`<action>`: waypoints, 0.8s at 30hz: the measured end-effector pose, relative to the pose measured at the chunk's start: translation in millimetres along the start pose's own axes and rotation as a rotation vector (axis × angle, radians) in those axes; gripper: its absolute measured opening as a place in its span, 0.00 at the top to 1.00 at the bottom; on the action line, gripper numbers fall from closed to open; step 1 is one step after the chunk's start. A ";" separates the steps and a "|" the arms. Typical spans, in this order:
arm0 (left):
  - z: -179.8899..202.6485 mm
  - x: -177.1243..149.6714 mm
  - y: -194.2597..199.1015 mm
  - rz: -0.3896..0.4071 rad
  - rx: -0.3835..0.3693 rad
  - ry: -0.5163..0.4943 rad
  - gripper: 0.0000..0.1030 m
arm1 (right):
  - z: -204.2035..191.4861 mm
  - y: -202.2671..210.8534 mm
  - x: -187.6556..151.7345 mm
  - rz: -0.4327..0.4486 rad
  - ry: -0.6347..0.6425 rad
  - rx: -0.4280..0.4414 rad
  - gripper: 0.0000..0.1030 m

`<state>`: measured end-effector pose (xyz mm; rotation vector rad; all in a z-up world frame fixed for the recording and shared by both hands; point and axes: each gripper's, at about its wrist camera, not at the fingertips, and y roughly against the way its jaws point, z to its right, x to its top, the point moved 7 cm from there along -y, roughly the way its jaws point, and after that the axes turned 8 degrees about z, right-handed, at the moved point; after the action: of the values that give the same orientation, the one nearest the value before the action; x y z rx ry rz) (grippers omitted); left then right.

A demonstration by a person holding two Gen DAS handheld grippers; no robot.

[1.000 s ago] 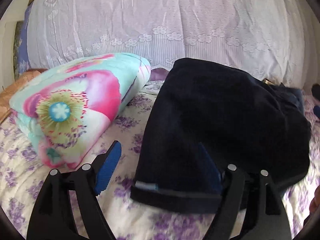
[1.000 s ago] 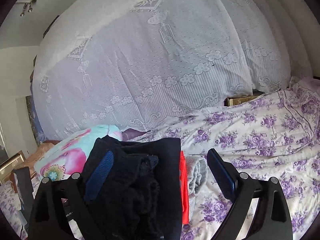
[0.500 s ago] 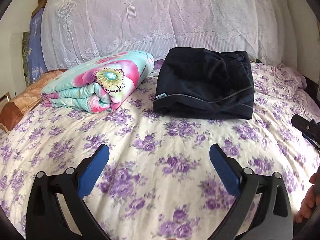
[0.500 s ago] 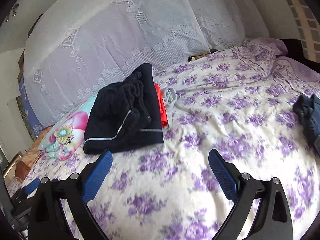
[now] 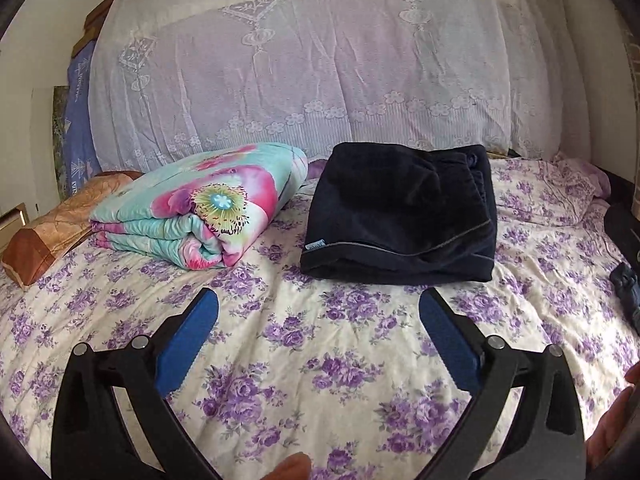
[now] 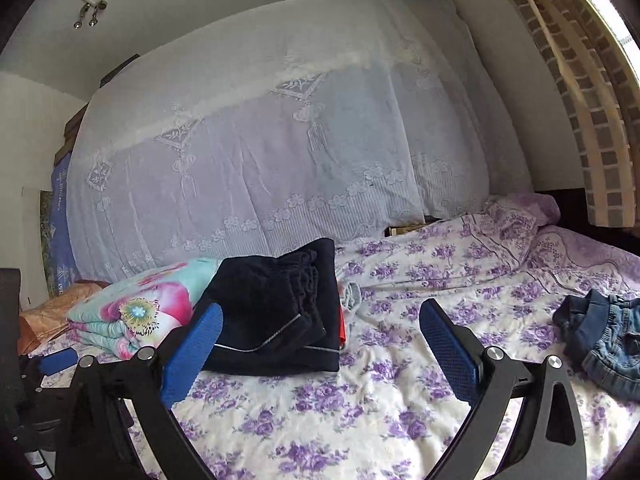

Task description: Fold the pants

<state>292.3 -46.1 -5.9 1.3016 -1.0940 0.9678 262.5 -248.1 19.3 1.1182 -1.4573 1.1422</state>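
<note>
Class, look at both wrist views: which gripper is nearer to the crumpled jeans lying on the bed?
Right. The jeans lie just right of the open right gripper. From the open left gripper they show only at the far right edge, farther off.

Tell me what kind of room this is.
Most likely a bedroom: a bed under a purple-flowered sheet, a folded floral quilt beside folded dark pants, and a lace cover draped behind them.
</note>
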 end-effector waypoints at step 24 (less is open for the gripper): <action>-0.3 -22.3 -2.3 -0.037 0.026 -0.046 0.05 | -4.5 -23.4 -42.3 -0.214 -0.017 0.057 0.03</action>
<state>289.3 -44.7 -28.0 1.3667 -1.0922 0.9312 292.0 -242.7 -18.8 1.2923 -1.2903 1.0309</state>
